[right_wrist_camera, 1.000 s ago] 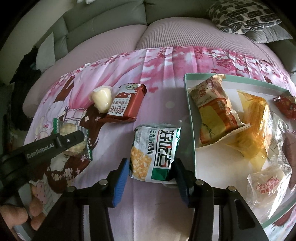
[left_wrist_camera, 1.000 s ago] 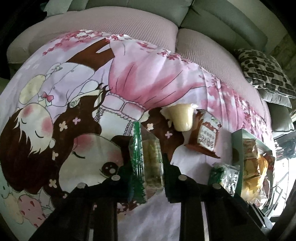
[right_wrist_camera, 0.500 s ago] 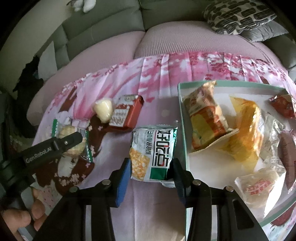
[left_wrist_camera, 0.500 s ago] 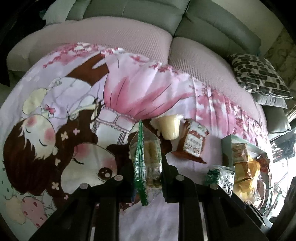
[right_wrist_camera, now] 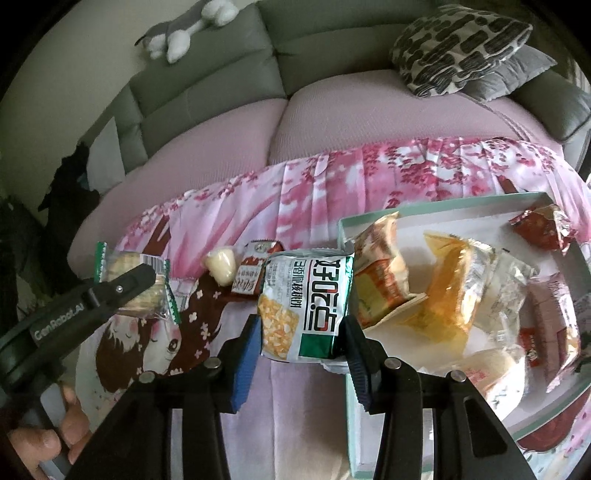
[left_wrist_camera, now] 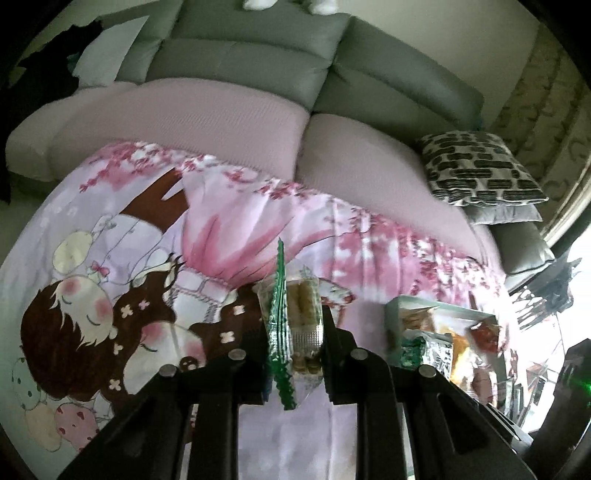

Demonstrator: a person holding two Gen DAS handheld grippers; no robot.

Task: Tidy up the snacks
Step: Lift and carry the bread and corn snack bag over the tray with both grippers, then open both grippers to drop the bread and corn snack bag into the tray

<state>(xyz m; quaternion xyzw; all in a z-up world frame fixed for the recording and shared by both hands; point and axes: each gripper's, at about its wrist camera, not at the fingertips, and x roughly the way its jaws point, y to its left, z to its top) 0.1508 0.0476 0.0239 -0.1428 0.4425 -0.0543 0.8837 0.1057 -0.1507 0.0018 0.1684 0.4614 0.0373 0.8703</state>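
My left gripper [left_wrist_camera: 293, 332] is shut on a clear green-edged biscuit packet [left_wrist_camera: 295, 317] and holds it above the cartoon cloth; it also shows in the right wrist view [right_wrist_camera: 133, 284]. My right gripper [right_wrist_camera: 301, 343] is shut on a green-and-white snack bag [right_wrist_camera: 306, 306], lifted beside the left rim of the pale green tray [right_wrist_camera: 349, 424]. The tray holds several wrapped snacks, among them an orange packet [right_wrist_camera: 447, 280]. A cream jelly cup [right_wrist_camera: 221, 264] and a red-brown packet [right_wrist_camera: 255, 273] lie on the cloth.
The pink cartoon cloth [left_wrist_camera: 122, 266] covers the surface in front of a pink-cushioned grey sofa [left_wrist_camera: 236, 70]. A black-patterned pillow [right_wrist_camera: 458, 44] lies at the sofa's right. A plush toy [right_wrist_camera: 181, 29] sits on the sofa back.
Both grippers have risen with their packets off the cloth. The biscuit packet has lifted clear and the right bag has moved up toward the tray's left rim.
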